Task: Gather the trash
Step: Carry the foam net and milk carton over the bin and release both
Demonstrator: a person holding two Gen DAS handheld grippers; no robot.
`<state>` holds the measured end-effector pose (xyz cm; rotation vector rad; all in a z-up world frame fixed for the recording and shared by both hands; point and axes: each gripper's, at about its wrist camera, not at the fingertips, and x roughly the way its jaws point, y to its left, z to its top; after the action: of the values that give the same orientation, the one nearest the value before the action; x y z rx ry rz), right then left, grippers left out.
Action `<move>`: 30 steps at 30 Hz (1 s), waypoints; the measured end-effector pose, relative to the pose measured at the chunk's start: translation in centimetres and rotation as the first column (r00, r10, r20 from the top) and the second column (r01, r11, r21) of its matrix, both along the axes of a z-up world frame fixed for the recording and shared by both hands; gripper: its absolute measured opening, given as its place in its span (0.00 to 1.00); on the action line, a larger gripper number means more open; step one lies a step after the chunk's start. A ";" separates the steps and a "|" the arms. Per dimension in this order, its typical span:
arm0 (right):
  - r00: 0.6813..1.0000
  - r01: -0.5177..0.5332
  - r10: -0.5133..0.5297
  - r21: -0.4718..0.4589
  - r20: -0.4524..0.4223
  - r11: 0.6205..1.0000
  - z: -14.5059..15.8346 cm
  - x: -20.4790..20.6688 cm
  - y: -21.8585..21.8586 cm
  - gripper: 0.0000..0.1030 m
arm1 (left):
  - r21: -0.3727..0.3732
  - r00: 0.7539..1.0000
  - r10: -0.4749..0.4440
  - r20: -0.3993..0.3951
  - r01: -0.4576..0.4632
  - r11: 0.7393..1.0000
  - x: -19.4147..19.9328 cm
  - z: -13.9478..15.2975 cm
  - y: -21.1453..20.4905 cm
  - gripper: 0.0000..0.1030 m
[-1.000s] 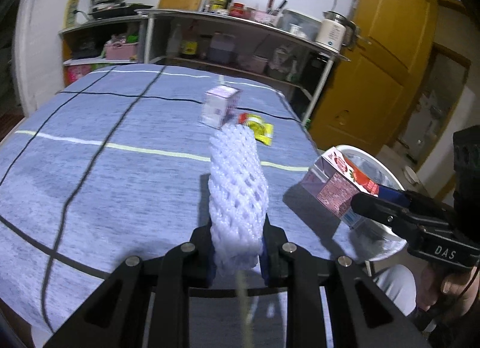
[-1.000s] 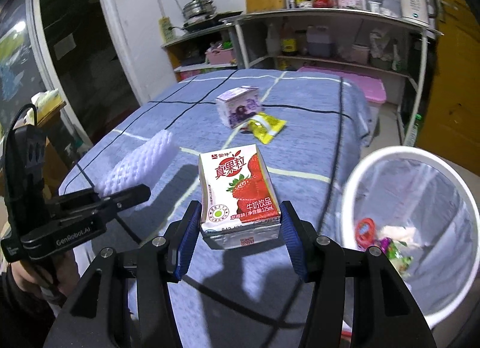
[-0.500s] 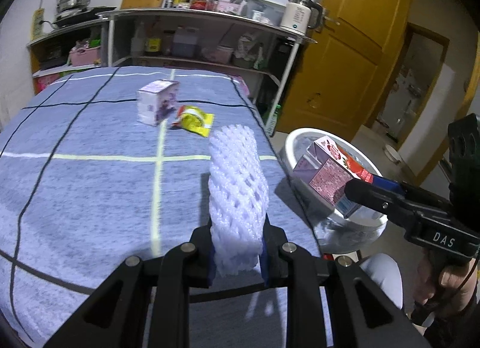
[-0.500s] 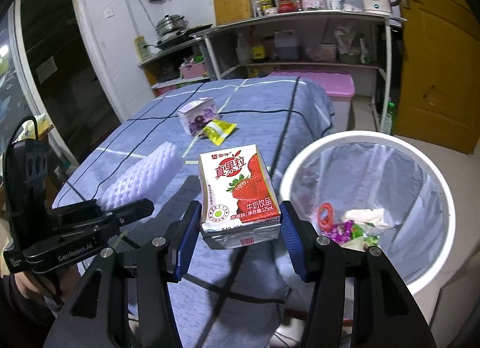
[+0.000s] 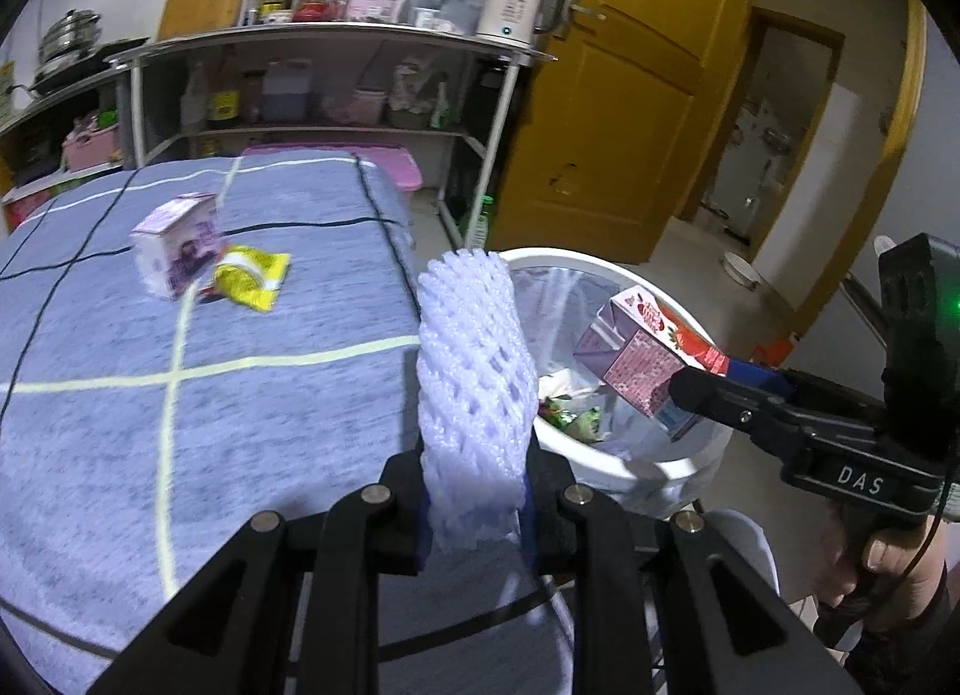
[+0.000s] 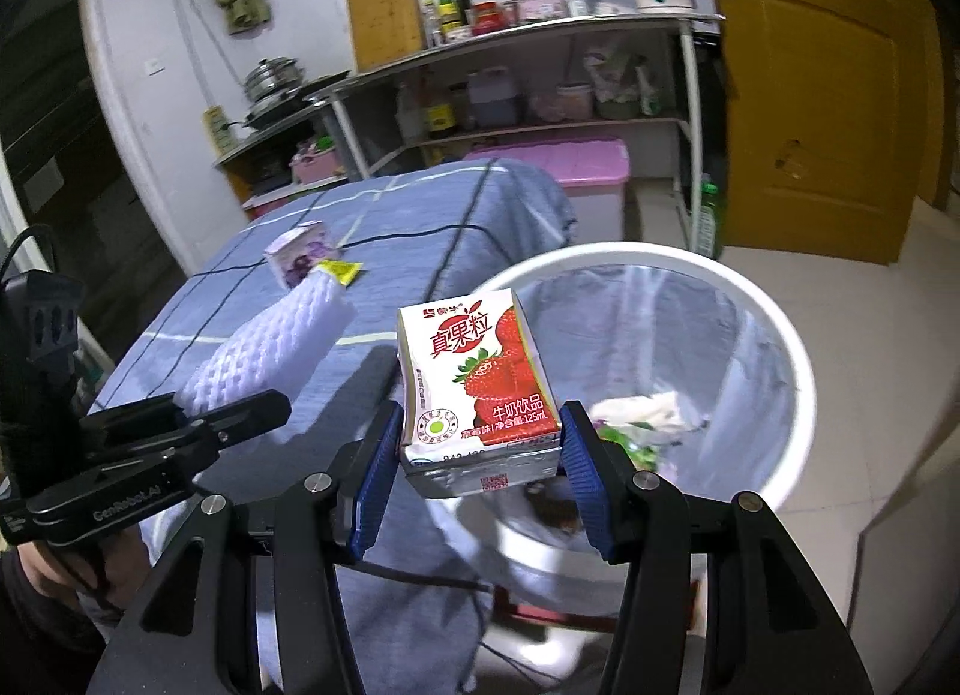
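My left gripper point(image 5: 474, 506) is shut on a white foam fruit net point(image 5: 474, 383), which stands up from its jaws at the table's right edge, beside the bin. My right gripper point(image 6: 480, 467) is shut on a strawberry milk carton point(image 6: 480, 389) and holds it over the near rim of the white trash bin point(image 6: 780, 347). From the left wrist view the carton point(image 5: 648, 359) hangs above the bin point(image 5: 600, 266), which is lined with a clear bag and holds some wrappers. A purple carton point(image 5: 177, 254) and a yellow wrapper point(image 5: 252, 275) lie on the blue tablecloth point(image 5: 120, 395).
Behind the table stands a metal shelf rack point(image 5: 336, 95) with bottles, a kettle and boxes. A pink-lidded bin point(image 6: 564, 179) sits beside the rack. A yellow door point(image 5: 630, 113) is at the right. A person's hand point(image 5: 888, 557) grips the right tool's handle.
Both grippers have swung to the right with their loads, from over the table to the bin. The carton now hangs over the bin's opening, and the foam net has reached the table's edge.
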<state>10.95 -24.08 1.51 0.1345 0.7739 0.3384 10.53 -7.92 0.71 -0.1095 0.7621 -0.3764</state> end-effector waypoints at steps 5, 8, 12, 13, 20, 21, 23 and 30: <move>0.999 0.042 -0.042 0.003 -0.017 0.999 -0.4 0.0 -1.7 0.52 | 0.006 0.999 -0.043 -0.005 0.043 0.999 0.8 -0.1 -1.8 0.22; 0.998 0.057 -0.057 0.003 -0.027 0.998 -0.7 0.1 -2.4 0.52 | 0.005 0.998 -0.065 -0.013 0.065 0.998 1.1 -0.3 -2.8 0.22; 0.997 0.070 -0.070 -0.001 -0.037 0.998 -1.0 0.1 -2.9 0.52 | 0.006 0.996 -0.086 -0.024 0.086 0.996 1.8 -0.6 -3.9 0.22; 0.996 0.074 -0.074 -0.002 -0.040 0.997 -1.0 0.1 -3.1 0.52 | 0.006 0.996 -0.090 -0.027 0.090 0.996 1.9 -0.7 -4.1 0.22; 0.994 0.096 -0.097 -0.013 -0.059 0.995 -1.6 0.5 -4.0 0.52 | 0.006 0.993 -0.108 -0.050 0.108 0.994 2.8 -1.3 -5.3 0.23; 0.993 0.099 -0.100 -0.014 -0.062 0.995 -1.7 0.5 -4.2 0.52 | 0.006 0.993 -0.109 -0.052 0.110 0.994 2.9 -1.3 -5.4 0.23; 0.992 0.103 -0.104 -0.016 -0.066 0.995 -1.9 0.6 -4.4 0.52 | 0.006 0.992 -0.111 -0.053 0.111 0.994 3.1 -1.3 -5.5 0.23; 0.991 0.108 -0.110 -0.025 -0.077 0.994 -2.1 1.0 -4.6 0.52 | 0.004 0.992 -0.116 -0.050 0.116 0.993 3.6 -1.2 -5.8 0.24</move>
<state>11.96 -28.64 -0.62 0.1705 0.8435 0.2222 14.17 -13.74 -0.48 -0.0681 0.8214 -0.4825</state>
